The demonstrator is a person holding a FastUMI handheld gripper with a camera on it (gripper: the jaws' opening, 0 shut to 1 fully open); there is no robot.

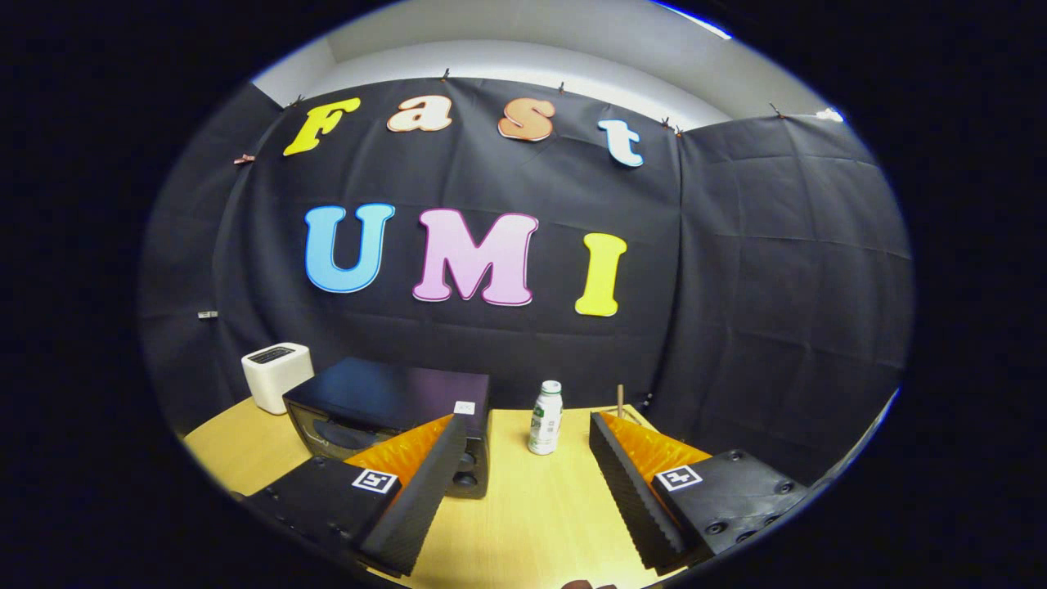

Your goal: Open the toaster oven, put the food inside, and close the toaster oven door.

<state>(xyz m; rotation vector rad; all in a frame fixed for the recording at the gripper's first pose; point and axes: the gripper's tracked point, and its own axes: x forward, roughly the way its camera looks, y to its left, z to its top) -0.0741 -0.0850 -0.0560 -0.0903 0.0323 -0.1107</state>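
On a pale wooden tabletop (523, 523) inside a booth hung with black cloth, the hand-held gripper (527, 429) hovers with its 2 fingers spread wide and nothing between them but bare wood. Beyond the left finger (425, 483) stands the black box-shaped toaster oven (384, 409), its glass-fronted door shut and its round control knobs partly hidden behind that finger's tip. A small white sticker sits on the oven's top near the right front corner. Behind the oven, toward the far left corner of the table, stands a white plastic slot toaster (276, 375) with a dark grille on top, just beside the oven's rear edge; whether the 2 touch cannot be told. Ahead of the gap between the fingers, closer to the right of the oven, a small white plastic bottle with a green cap and green label (545, 417) stands upright, apart from the oven. Just beyond the right finger (634, 483), a thin brown wooden stick (620, 401) rises upright near the table's back edge.
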